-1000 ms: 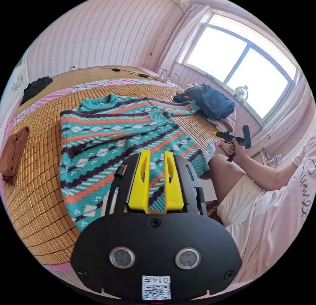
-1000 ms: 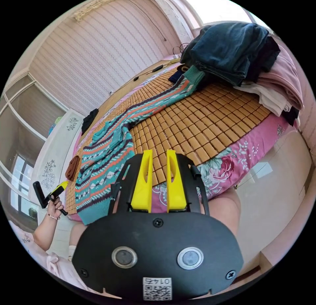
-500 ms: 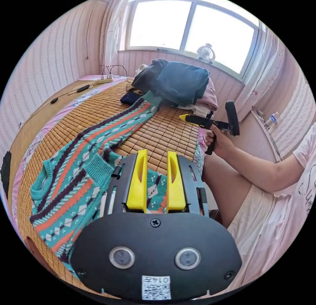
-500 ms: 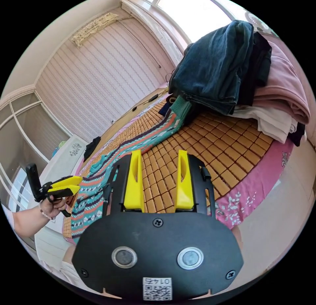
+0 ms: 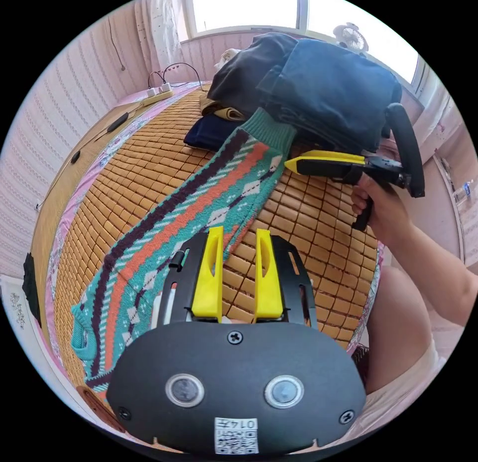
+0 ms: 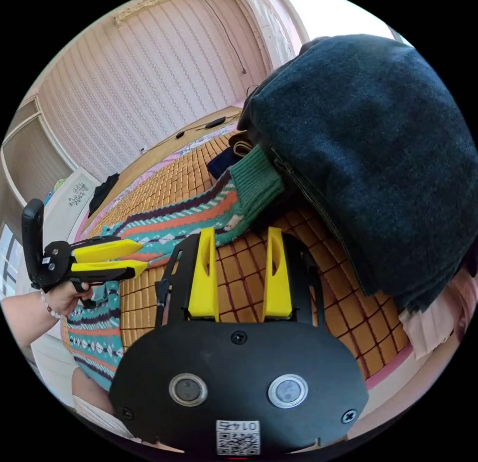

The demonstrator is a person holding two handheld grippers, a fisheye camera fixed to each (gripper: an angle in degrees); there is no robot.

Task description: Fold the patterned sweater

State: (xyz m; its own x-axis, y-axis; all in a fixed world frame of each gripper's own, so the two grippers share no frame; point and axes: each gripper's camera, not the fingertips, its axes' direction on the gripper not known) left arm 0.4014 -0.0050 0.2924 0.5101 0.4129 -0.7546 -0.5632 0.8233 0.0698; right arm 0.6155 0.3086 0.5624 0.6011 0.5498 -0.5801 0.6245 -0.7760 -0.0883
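One woven bamboo mat covers the bed in front of you. At twelve o'clock in your left gripper view sits one heap of dark blue and black folded clothes, which looms at two o'clock in your right gripper view. One teal, orange and purple patterned knit sweater lies flat on the mat, with one sleeve stretched out so its green ribbed cuff touches the foot of that heap. You hold two grippers. Your black-and-yellow left gripper hovers over the sleeve with its jaws narrowly parted and empty. Your right gripper sits just short of the cuff, jaws set wider apart, gripping nothing. One white power strip lies at eleven o'clock in the left view.
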